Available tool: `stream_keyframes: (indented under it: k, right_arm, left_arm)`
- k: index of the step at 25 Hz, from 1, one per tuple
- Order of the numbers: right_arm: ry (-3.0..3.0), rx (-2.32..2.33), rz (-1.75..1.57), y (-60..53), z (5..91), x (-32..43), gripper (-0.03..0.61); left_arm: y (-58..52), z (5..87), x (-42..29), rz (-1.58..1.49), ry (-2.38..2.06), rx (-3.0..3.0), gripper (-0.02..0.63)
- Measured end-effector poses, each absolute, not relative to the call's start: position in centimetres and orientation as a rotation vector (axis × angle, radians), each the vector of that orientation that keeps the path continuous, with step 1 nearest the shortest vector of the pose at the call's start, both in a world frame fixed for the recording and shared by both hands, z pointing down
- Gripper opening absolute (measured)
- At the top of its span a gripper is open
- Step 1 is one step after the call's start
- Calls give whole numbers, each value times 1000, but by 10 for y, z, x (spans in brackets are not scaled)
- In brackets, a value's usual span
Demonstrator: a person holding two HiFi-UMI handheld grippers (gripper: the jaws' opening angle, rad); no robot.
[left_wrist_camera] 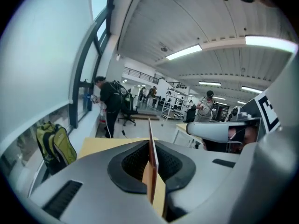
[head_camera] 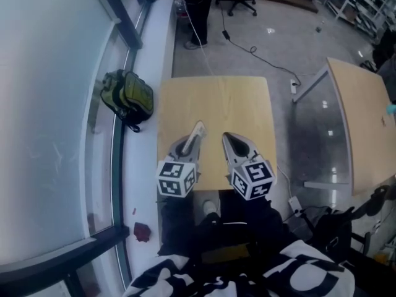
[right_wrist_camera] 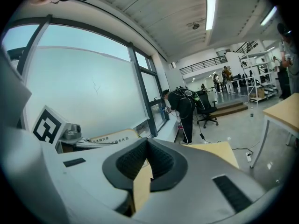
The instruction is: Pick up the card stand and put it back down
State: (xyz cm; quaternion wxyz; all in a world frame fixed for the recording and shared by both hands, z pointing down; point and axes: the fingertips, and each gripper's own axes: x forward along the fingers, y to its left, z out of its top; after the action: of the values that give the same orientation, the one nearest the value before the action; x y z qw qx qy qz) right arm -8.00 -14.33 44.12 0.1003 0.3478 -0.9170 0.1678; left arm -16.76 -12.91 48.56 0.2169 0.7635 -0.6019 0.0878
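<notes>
The card stand (head_camera: 197, 130) is a thin pale plate, held above the near part of the wooden table (head_camera: 216, 101). My left gripper (head_camera: 192, 143) is shut on it. In the left gripper view the card stand (left_wrist_camera: 152, 146) shows edge-on, upright, pinched between the dark pads. In the right gripper view it (right_wrist_camera: 112, 136) shows at the left as a pale card with print. My right gripper (head_camera: 231, 141) hovers beside the left one, shut, with nothing in it. Its pads meet at the tips in the right gripper view (right_wrist_camera: 147, 143).
A green backpack (head_camera: 128, 98) leans on the window ledge left of the table. A second table (head_camera: 365, 122) stands at the right, with cables on the floor between. A person (left_wrist_camera: 110, 107) stands near an office chair by the window.
</notes>
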Motion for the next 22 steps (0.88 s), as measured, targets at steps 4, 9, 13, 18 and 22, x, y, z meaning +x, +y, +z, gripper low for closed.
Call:
stream_keyframes:
  k: [4, 9, 13, 18, 22]
  right_arm:
    - [-2738, 1047, 433, -129, 423, -88, 20]
    - [-2740, 1114, 281, -113, 404, -92, 20]
    - [-2760, 1126, 181, -102, 387, -97, 20]
    - [-2780, 1132, 143, -92, 373, -101, 20]
    - [-2812, 1132, 117, -87, 358, -103, 20]
  left_arm:
    - [-117, 447, -180, 266, -1917, 2152, 20]
    - [-98, 410, -188, 217, -2108, 2182, 20]
    - [-85, 388, -189, 119, -2159, 2208, 20]
    - [-72, 374, -190, 84, -2162, 2220, 20]
    - [-67, 363, -187, 76, -2172, 2223, 20]
